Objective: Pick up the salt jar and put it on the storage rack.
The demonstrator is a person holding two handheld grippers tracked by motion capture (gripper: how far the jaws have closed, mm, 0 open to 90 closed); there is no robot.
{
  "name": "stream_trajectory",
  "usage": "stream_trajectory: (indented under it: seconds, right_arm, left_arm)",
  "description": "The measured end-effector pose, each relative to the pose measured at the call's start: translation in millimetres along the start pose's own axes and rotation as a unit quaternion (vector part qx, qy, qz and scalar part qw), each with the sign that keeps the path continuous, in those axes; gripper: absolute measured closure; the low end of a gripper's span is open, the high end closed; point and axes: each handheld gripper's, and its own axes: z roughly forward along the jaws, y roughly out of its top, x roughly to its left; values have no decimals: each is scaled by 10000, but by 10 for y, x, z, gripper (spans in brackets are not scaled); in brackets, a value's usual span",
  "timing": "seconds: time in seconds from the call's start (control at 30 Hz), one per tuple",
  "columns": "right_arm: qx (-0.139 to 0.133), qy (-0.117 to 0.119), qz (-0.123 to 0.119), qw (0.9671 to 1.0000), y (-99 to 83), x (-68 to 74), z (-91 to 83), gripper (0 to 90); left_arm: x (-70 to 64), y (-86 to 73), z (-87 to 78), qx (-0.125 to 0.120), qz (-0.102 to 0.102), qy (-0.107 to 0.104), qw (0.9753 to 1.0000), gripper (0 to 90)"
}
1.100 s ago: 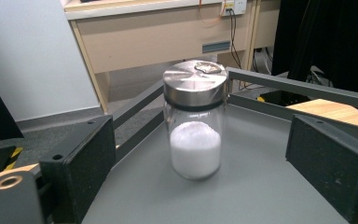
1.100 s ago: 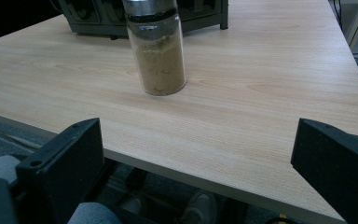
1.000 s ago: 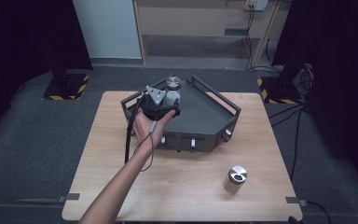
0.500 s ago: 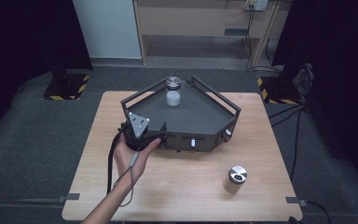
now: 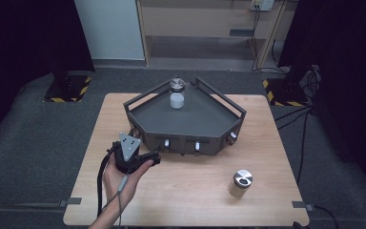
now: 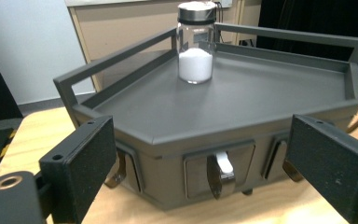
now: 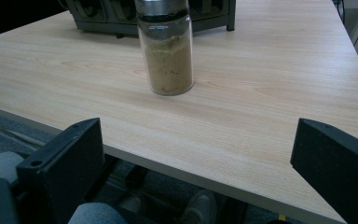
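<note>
1. Glass jar w/ white powder [image 6: 195,44] stands upright at the far corner of the dark grey railed tray [image 5: 186,121]; powder fills roughly the lower half, metal lid on top. In the high view it's the same jar [image 5: 177,94].
2. Second glass jar [image 7: 165,46], tan-brown powder nearly to the neck, metal cap, stands upright on the wooden table [image 5: 200,191] near its front right, well apart from the tray; high view shows it too [image 5: 240,183].
3. My left gripper [image 5: 143,160] is in my hand at the tray's front left corner, just beside its front face, low over the table. Jaws spread wide, nothing between them. White jar sits well ahead of it, across the tray floor.
4. My right gripper [image 7: 205,172] is off the table's near edge, jaws wide apart, holding nothing; tan jar straight ahead, not touching.
5. Tray: matte, five-sided, thin rail on posts, small drawers w/ metal pulls [image 6: 221,170] in front. Table: light wood grain. Jaw pads black, rough-textured.
</note>
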Motion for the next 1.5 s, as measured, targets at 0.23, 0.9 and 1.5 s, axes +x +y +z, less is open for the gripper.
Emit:
stream_trajectory:
  seconds: [0.23,0.9,1.5]
  right_arm:
    - [18,24,-19,10000,2,17,8,32]
    - [39,43,-39,10000,-4,12,5,32]
    - [110,137,-88,9998,-9,-3,40,32]
  left_arm:
    - [20,-108,-106,96,8,2,10000,77]
    - [7,-518,-291,755,208,-104,9969,77]
    - [-49,-899,-351,1253,-73,-90,9920,83]
